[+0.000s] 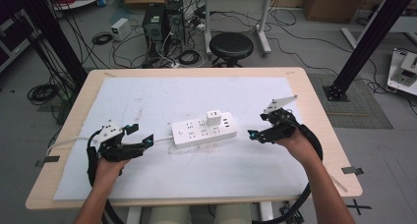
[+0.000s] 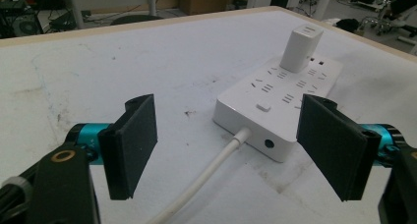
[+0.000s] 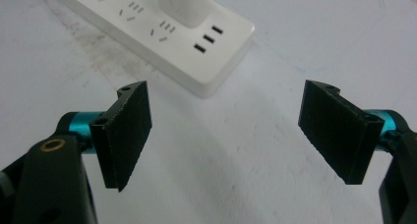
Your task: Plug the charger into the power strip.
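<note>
Now | power strip (image 1: 204,130) mid-worktop, long axis parallel to near edge, cord end toward left gripper (image 1: 138,137) | charger (image 1: 214,118) plugged in upright | left gripper, right gripper (image 1: 253,134): jaws wide, empty.

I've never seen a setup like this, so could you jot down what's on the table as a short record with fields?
surface: table under a white sheet
main item: white power strip, lying flat mid-table
plugged in: white charger, upright in the strip
cord: white cable leaving the strip's left end
left tool: open, empty, at the cord end
right tool: open, empty, just off the strip's right end
</note>
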The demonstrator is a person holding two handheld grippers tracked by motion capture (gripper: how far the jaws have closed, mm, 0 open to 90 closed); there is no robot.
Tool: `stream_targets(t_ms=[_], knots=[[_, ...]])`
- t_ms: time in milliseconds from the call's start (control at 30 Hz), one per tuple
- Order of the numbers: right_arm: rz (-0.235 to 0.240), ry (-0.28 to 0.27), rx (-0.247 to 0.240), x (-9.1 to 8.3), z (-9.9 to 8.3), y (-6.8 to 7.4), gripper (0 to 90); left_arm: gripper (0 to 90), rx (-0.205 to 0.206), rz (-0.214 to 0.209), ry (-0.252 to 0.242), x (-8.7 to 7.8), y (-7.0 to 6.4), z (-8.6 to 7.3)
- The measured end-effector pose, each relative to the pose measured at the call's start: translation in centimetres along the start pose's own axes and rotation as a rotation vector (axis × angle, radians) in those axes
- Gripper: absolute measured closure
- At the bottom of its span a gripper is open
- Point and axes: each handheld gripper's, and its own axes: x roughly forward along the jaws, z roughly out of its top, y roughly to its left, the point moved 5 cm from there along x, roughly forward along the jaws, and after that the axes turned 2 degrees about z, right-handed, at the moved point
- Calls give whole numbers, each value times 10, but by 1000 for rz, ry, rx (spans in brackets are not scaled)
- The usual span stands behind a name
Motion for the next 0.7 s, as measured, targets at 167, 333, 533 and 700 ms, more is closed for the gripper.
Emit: stream_targets(t_ms=[167, 333, 533, 700], knots=[[-28, -46, 58, -12, -22, 1, 203, 234, 4, -4, 2, 0, -2, 1], [-56, -78, 76, -15, -31, 4, 203, 233, 10, -2, -3, 0, -3, 1], [-61, -89, 86, -14, -34, 6, 203, 233, 9, -1, 2, 0, -4, 0], [-61, -91, 101, -12, -41, 7, 203, 233, 11, 2, 4, -1, -4, -1]])
